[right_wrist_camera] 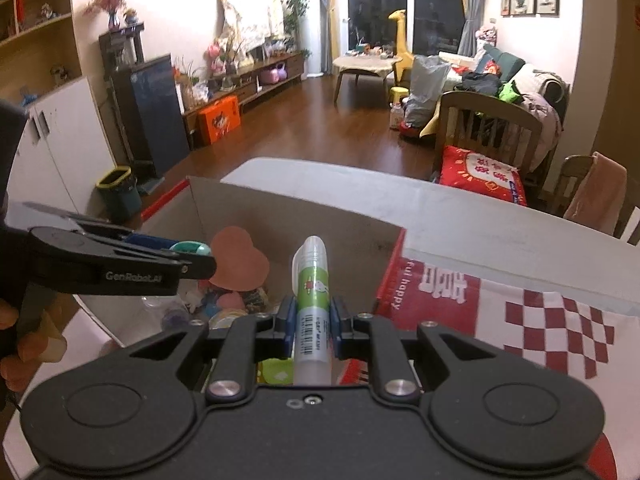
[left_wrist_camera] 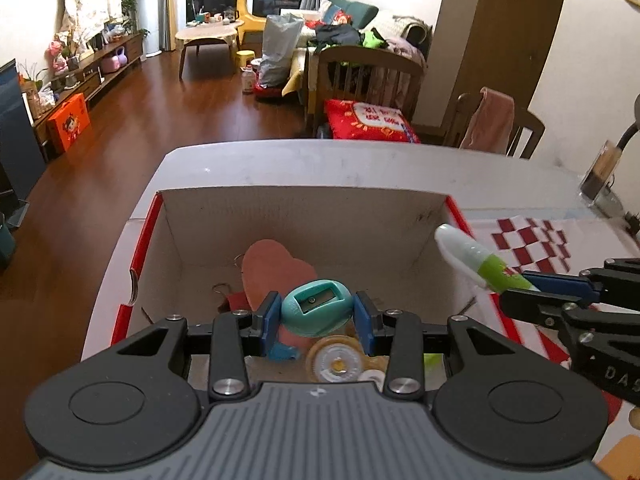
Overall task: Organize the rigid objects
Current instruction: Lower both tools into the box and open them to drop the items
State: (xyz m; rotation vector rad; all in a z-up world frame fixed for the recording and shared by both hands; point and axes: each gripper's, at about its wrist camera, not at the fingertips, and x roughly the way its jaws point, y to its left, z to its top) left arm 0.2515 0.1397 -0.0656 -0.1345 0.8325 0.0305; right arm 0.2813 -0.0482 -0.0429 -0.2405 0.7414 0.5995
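From the left wrist, the left gripper [left_wrist_camera: 316,314] is clamping a teal pencil sharpener [left_wrist_camera: 317,310] over the open cardboard box [left_wrist_camera: 304,204], above a pink heart cutout [left_wrist_camera: 276,272] and what is probably a tape roll [left_wrist_camera: 338,364] — partly hidden. From the right wrist, the right gripper [right_wrist_camera: 311,316] is gripping a green-and-white glue stick [right_wrist_camera: 312,280] tightly, pointing into the same box near its right wall. Judging the drop: each item is best lowered close to the box floor before release — clear of the other arm.
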